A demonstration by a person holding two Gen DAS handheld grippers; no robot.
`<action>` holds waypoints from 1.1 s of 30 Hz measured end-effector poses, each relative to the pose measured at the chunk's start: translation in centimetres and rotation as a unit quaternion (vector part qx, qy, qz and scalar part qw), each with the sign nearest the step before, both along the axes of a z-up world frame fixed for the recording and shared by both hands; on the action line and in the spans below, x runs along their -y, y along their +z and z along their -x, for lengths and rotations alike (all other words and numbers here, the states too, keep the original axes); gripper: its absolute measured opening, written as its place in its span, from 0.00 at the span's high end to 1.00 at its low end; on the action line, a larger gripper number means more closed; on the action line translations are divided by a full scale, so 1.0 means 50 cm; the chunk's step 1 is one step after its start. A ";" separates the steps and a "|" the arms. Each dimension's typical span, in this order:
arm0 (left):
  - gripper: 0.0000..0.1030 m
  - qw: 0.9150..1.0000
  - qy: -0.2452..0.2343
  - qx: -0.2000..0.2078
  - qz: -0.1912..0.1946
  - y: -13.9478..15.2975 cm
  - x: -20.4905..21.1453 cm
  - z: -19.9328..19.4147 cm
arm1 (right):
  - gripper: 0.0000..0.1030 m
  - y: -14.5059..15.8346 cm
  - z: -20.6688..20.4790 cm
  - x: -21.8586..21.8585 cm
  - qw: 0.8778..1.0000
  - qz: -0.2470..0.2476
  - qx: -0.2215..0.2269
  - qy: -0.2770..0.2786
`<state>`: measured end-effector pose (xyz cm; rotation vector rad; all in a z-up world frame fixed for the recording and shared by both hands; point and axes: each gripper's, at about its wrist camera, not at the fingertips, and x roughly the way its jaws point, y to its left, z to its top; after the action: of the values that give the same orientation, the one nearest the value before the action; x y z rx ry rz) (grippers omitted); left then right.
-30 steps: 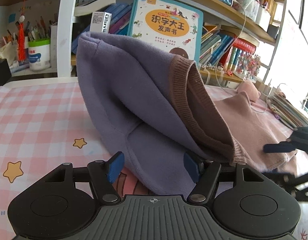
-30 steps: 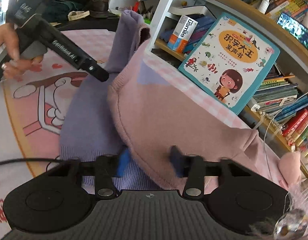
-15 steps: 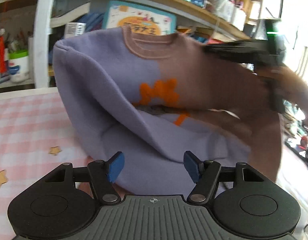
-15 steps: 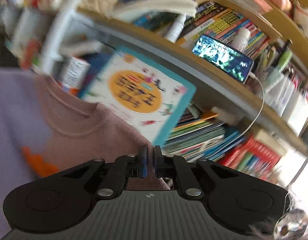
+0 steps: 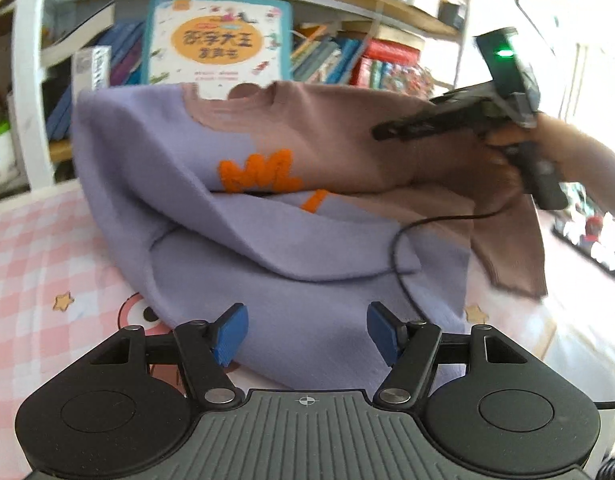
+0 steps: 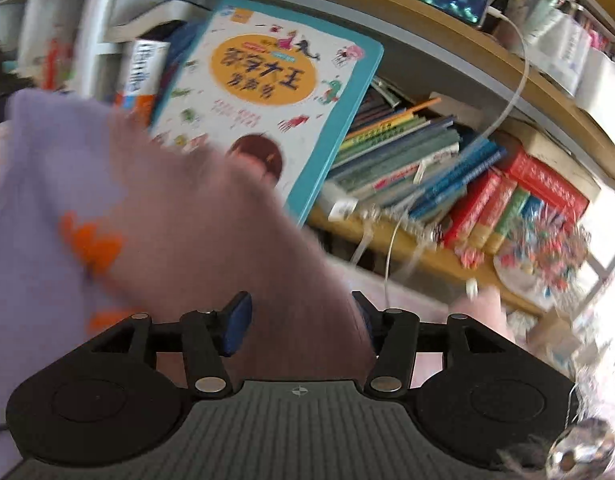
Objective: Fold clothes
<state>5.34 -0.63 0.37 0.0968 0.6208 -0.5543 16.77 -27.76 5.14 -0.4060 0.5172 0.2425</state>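
**Operator:** Left wrist view is showing the sweater [image 5: 243, 240], lilac and mauve with an orange motif, bunched and partly lifted off the pink checked tablecloth [image 5: 35, 248]. How should this step be done well?

**Technician:** The garment is being spread before folding, by my reading. The left gripper [image 5: 307, 330] is standing wide, with the lilac hem lying between its blue pads [image 5: 229, 332] but no pad pressing it. The right gripper [image 6: 297, 322] is opening, the mauve cloth still lying between its jaws. Lay the sweater flat, collar far and hem near, before regripping either side.

**Operator:** What is proving hard to read?

**Technician:** Both views are blurring. In the left wrist view, the right gripper's tips are vanishing against the mauve shoulder, so contact there cannot be told. The sleeves are folding under the body, out of sight. The tablecloth's far right side is washing out in window glare.
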 end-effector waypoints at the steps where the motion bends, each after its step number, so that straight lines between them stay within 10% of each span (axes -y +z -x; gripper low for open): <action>1: 0.34 1.000 -0.011 0.004 -0.009 0.000 0.006 0.007 | 0.51 -0.001 0.027 0.006 1.000 -0.001 -0.007 0.009; 10: 0.31 0.984 -0.146 0.027 -0.097 -0.012 0.091 0.078 | 0.50 -0.059 0.130 0.057 0.993 -0.065 -0.103 0.003; 18: 0.25 0.975 -0.146 0.065 -0.156 -0.026 0.131 0.084 | 0.51 -0.048 0.088 0.101 0.989 -0.109 -0.069 -0.067; 21: 0.26 0.977 -0.132 0.061 -0.155 -0.026 0.126 0.073 | 0.66 -0.048 0.093 0.098 0.992 -0.099 -0.047 -0.058; 23: 0.45 0.975 -0.129 0.070 -0.165 -0.026 0.128 0.074 | 0.89 -0.050 0.094 0.098 0.992 -0.106 -0.047 -0.049; 26: 0.75 0.974 -0.122 0.072 -0.178 -0.025 0.131 0.073 | 0.94 -0.052 0.096 0.090 0.992 -0.109 -0.044 -0.044; 33: 0.88 0.978 -0.113 0.063 -0.164 -0.009 0.083 0.072 | 0.95 -0.027 0.134 0.064 0.996 -0.077 -0.022 -0.031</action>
<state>1.76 -4.79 -0.06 0.5155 0.5760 -0.6551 10.06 -30.98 3.77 -0.2342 0.5489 0.2299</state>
